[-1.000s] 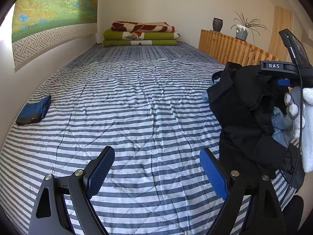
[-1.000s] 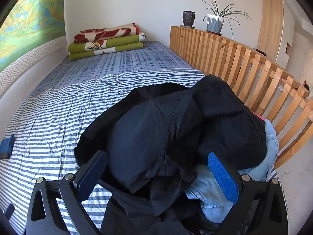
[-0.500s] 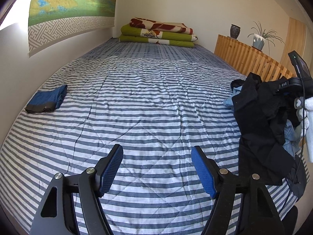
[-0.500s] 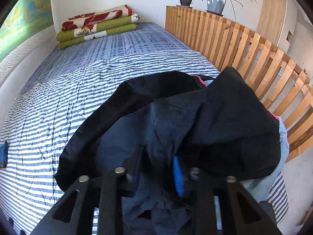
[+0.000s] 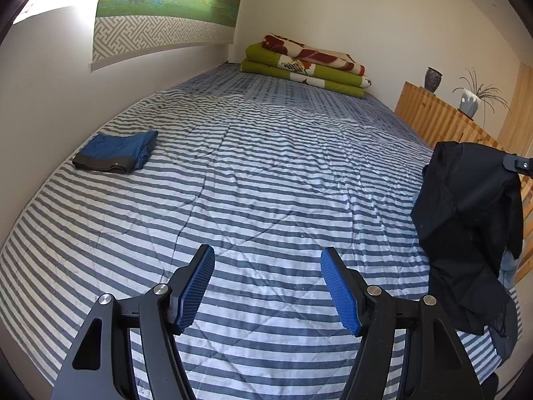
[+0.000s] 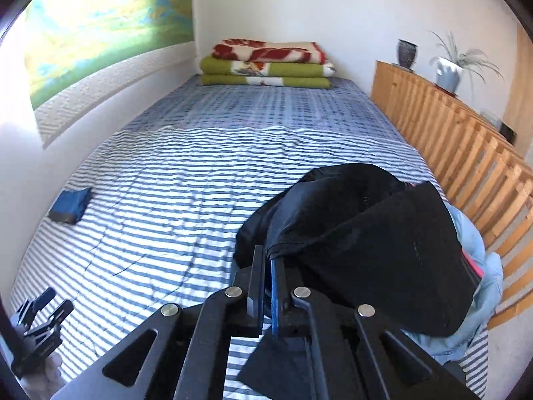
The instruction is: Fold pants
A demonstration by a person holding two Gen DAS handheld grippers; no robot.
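Right gripper (image 6: 269,266) pinches the black pants (image 6: 366,233), lifted and bunched; left gripper (image 5: 268,286) is spread, empty above the bed (image 5: 266,173). Folding hasn't begun.

The left gripper (image 5: 268,283) hovers low over the bedding with its blue-padded fingers (image 5: 196,286) spread wide and nothing between them — while the right gripper (image 6: 269,266), raised and off to its right, has its jaws pinched together on a fold of the black pants (image 6: 366,233).
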